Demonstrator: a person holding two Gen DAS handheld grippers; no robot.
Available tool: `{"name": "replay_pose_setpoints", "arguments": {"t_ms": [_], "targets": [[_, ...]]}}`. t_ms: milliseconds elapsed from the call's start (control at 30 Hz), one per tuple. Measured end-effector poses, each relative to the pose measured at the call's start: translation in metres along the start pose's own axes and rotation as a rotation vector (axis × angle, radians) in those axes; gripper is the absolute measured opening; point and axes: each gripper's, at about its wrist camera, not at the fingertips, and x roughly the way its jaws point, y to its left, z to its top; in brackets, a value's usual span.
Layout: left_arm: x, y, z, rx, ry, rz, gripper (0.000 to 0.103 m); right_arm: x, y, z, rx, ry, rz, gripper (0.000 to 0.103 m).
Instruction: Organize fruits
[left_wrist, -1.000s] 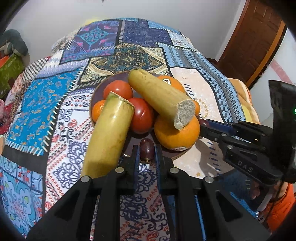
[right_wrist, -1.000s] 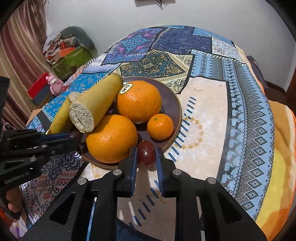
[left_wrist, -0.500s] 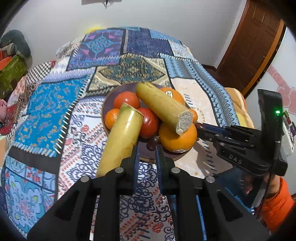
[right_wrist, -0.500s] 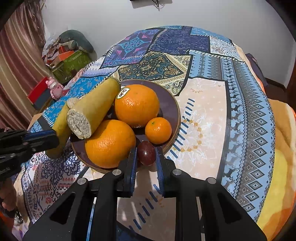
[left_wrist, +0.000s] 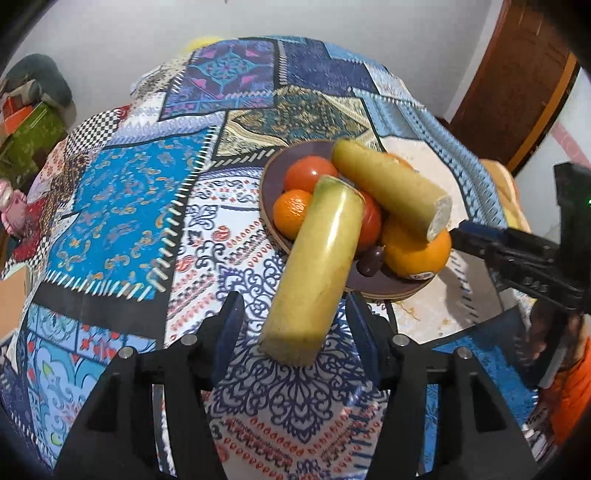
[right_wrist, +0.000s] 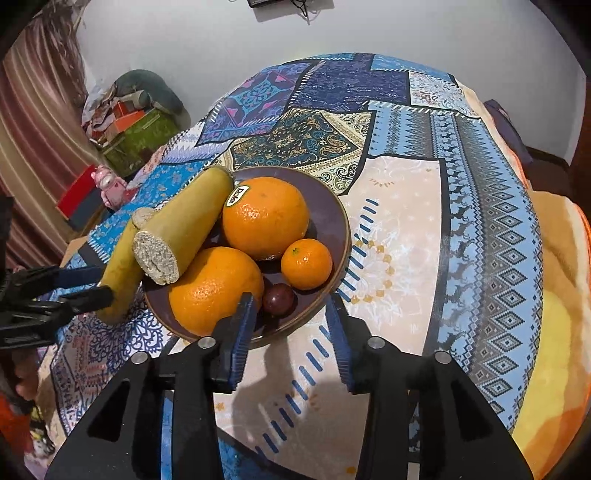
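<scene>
On the patchwork-cloth counter (right_wrist: 406, 236), a round dark-brown plate (right_wrist: 332, 218) carries all the fruit. Plate contents, right wrist view: big orange with a white sticker (right_wrist: 266, 218) at the back, second big orange (right_wrist: 216, 288) at the front, small mandarin (right_wrist: 306, 264) just right of them, small dark-purple round fruit (right_wrist: 278, 298) at the near rim, touching the front orange.

Two long yellow-green cylindrical pieces with cut ends: one (right_wrist: 181, 225) lies across the plate, its pale fibrous cut face resting on the front orange; the other (left_wrist: 317, 269) leans off the plate's left edge, lower end down on the cloth, upper end propped on the fruit.

Left wrist view adds two red tomatoes (left_wrist: 308, 173) and another small orange mandarin (left_wrist: 291, 212) on that side of the plate, partly hidden behind the leaning piece.

Right claw (right_wrist: 291, 332): jaws spread wide, holding nothing, tips straddling the near plate rim with the purple fruit just ahead of the gap. Left finger sits close to the front orange; contact unclear.

Left claw (left_wrist: 295, 328): also released, jaws apart, empty. Lower end of the leaning yellow piece sits between the fingertips, no visible pinch on either side.

Both claws face the plate from opposite sides; each shows in the other's view.
</scene>
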Motion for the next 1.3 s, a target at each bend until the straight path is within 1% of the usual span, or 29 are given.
{"name": "replay_pose_setpoints", "arguments": {"t_ms": [133, 200, 233, 333, 400, 500, 633, 733, 933, 1033, 1200, 1300], "targets": [[0.013, -0.008, 0.006, 0.025, 0.012, -0.028, 0.056, -0.003, 0.001, -0.003, -0.012, 0.000, -0.002, 0.039], [0.020, -0.010, 0.010, 0.026, 0.018, -0.011, 0.045, -0.004, 0.001, -0.004, -0.018, -0.001, -0.006, 0.039], [0.023, -0.009, 0.012, 0.018, 0.027, -0.009, 0.045, -0.004, 0.001, -0.005, -0.018, 0.000, -0.007, 0.039], [0.025, -0.004, 0.015, -0.007, 0.033, -0.041, 0.044, -0.003, 0.001, -0.006, -0.016, 0.003, -0.001, 0.039], [0.023, -0.005, 0.014, -0.002, 0.030, -0.040, 0.041, -0.002, 0.001, -0.006, -0.012, 0.004, 0.002, 0.039], [0.018, -0.011, 0.015, 0.003, 0.022, -0.060, 0.038, -0.002, 0.001, -0.006, -0.009, 0.000, 0.008, 0.039], [0.015, -0.019, 0.025, 0.014, 0.006, -0.044, 0.038, -0.006, 0.003, -0.004, -0.006, -0.013, 0.018, 0.039], [0.014, -0.019, 0.037, -0.014, 0.000, -0.069, 0.037, -0.010, 0.004, -0.003, -0.007, -0.025, 0.023, 0.039], [0.012, -0.021, 0.061, -0.030, -0.023, -0.066, 0.037, -0.015, 0.002, 0.000, 0.004, -0.043, 0.031, 0.039], [0.016, -0.019, 0.072, -0.045, -0.032, -0.051, 0.037, -0.015, 0.001, 0.001, 0.006, -0.047, 0.034, 0.039], [0.032, -0.015, 0.085, -0.090, -0.016, -0.051, 0.037, -0.016, 0.000, 0.001, 0.008, -0.051, 0.040, 0.039], [0.036, -0.019, 0.088, -0.073, -0.019, -0.019, 0.037, -0.017, -0.001, 0.001, 0.009, -0.053, 0.039, 0.039]]}}
